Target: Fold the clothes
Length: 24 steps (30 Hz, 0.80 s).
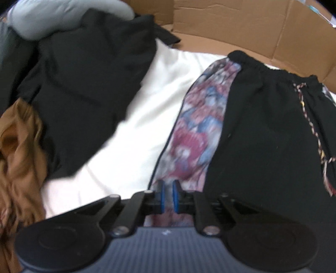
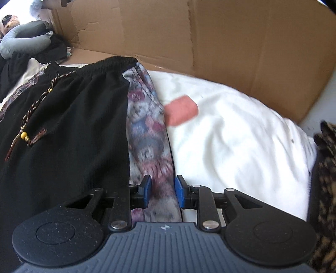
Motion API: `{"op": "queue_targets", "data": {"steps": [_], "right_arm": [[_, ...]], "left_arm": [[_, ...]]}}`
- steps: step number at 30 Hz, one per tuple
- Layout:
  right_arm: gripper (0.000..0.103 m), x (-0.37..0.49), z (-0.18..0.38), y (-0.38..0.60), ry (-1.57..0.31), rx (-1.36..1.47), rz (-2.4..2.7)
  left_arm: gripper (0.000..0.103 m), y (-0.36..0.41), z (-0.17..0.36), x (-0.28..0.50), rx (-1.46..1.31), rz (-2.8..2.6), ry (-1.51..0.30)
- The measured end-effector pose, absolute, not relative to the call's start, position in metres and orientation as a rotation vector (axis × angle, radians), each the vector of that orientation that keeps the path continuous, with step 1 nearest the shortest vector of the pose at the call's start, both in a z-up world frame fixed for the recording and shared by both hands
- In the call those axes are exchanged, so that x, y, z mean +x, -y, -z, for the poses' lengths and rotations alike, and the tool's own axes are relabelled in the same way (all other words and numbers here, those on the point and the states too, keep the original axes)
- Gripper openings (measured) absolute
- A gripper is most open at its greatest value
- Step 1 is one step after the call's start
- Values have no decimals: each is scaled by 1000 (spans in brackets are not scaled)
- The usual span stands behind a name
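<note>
Black trousers [image 1: 262,130] with an elastic waistband lie flat on a white sheet [image 1: 130,142], their flowered side panel [image 1: 195,126] running toward me. A braided drawstring [image 2: 35,107] with yellow beads rests on the black cloth. My left gripper [image 1: 168,195] sits low on the left panel, its blue pads [image 1: 160,195] nearly together with patterned cloth pinched between them. The right wrist view shows the trousers [image 2: 73,130] and their other patterned panel [image 2: 147,126]. There my right gripper [image 2: 161,193] stands open, with its pads [image 2: 147,193] on either side of the panel's strip.
Black garments [image 1: 84,84] are piled at the left, with a brown garment [image 1: 19,157] and a grey cushion [image 1: 63,14] beside them. Cardboard walls [image 2: 231,42] ring the far side. A pink patch [image 2: 181,110] shows on the white sheet [image 2: 241,136]. Spotted brown cloth [image 2: 325,168] lies at the right.
</note>
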State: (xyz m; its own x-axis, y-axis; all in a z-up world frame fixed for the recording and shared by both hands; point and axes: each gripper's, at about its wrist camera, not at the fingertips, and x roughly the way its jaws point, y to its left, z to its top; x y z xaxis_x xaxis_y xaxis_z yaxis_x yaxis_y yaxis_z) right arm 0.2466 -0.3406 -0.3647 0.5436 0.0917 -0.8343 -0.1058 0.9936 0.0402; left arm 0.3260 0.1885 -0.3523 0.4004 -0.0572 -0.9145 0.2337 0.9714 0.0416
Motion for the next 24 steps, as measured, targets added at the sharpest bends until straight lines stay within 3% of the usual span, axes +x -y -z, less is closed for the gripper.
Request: {"op": "queue_targets", "data": {"steps": [16,21,24], "right_arm": [[30,195,335,342,-952,54,-100],[20,191,352,333,-993,60,-94],[19,184,361,332,-1018,51,-85]], "left_arm": [[10,-215,324,268,173,183,-1115],[11,-201,333,271,191,209,-1118],[11,-204,349,271,195,192,-1148]]}}
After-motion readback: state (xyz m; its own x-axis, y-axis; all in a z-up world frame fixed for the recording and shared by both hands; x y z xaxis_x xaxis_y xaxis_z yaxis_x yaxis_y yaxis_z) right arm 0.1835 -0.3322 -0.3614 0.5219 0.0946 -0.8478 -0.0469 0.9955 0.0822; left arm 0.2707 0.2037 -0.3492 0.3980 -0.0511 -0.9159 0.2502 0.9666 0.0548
